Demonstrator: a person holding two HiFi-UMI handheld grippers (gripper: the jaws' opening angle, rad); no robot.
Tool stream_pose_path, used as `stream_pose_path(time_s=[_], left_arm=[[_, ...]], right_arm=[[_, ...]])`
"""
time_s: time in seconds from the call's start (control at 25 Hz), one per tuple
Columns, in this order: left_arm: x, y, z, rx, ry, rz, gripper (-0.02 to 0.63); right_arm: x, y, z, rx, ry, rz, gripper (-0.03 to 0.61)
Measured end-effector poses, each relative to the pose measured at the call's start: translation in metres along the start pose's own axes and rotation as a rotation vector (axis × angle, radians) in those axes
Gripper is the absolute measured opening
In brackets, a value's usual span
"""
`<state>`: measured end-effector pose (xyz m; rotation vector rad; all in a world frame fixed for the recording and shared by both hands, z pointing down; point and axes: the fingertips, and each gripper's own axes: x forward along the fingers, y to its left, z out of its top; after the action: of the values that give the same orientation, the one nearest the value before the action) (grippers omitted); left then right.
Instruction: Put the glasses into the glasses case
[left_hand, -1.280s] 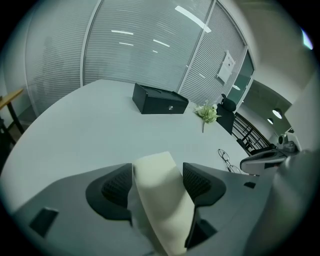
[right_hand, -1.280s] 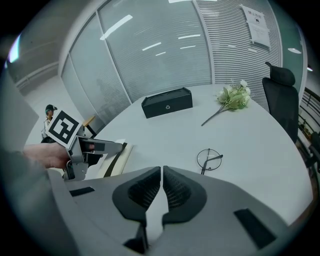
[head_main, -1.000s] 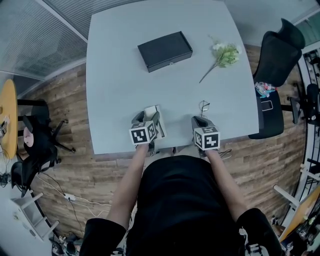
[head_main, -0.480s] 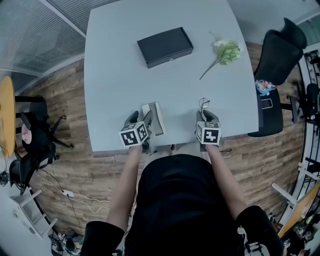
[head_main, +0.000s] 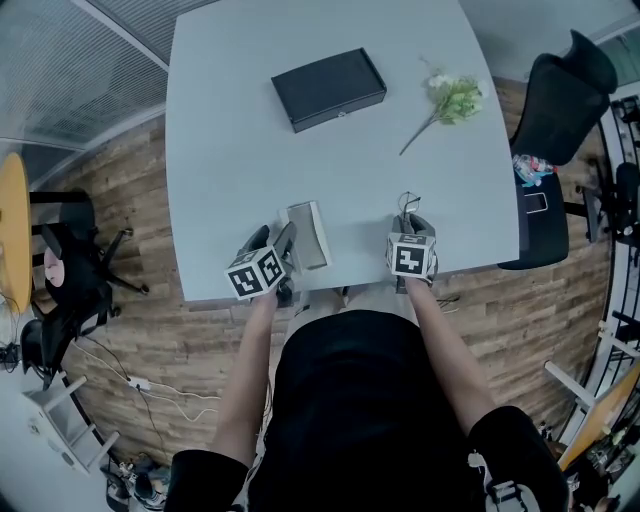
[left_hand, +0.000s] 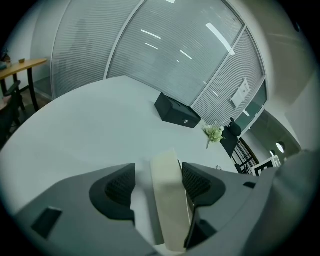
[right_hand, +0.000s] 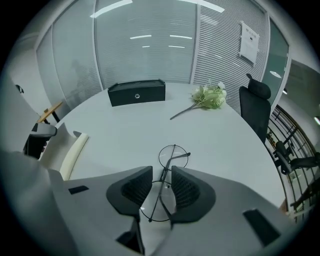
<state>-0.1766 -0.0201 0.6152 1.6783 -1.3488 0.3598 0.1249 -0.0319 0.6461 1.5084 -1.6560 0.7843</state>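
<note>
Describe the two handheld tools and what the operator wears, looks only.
The left tool and right tool are grey moulded shells, each with two broad jaws lined by dark textured pads. Each carries a cube of black-and-white square markers. The person wears a black top.

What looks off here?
Nothing spilled or broken. The only oddity is a flower lying loose on the table, right of the black box. The glasses and case look fine.
</note>
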Motion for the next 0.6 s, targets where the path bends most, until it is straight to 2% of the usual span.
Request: stream_pose_path(time_s=[0.16,0.32,0.44,0.6], left_arm=[[-0.0031,0.0015,-0.0037,-0.012,-0.001,0.003,0.301],[-0.0041,0.0048,-0.0079,-0.021,-0.002,0.007,0.301],[-0.0046,0.0078,-0.0083,-0.030,-0.003,0.006,0.301],[-0.0058,0.0085,-0.0076,-0.038,-0.007,0.000,0.301]], right_arm=[[0.0008,0.0013,0.0014,-0.016,0.019,-0.031,0.127],[0.0016,0.0002,0.0005,-0.023,0.026,-0.060,0.083],[0.0012,0.0001,0.0013,-0.018,0.027,-0.058,0.043],[-0.0024,0.0011,-0.0002,-0.024,0.027,-0.043,0.038]])
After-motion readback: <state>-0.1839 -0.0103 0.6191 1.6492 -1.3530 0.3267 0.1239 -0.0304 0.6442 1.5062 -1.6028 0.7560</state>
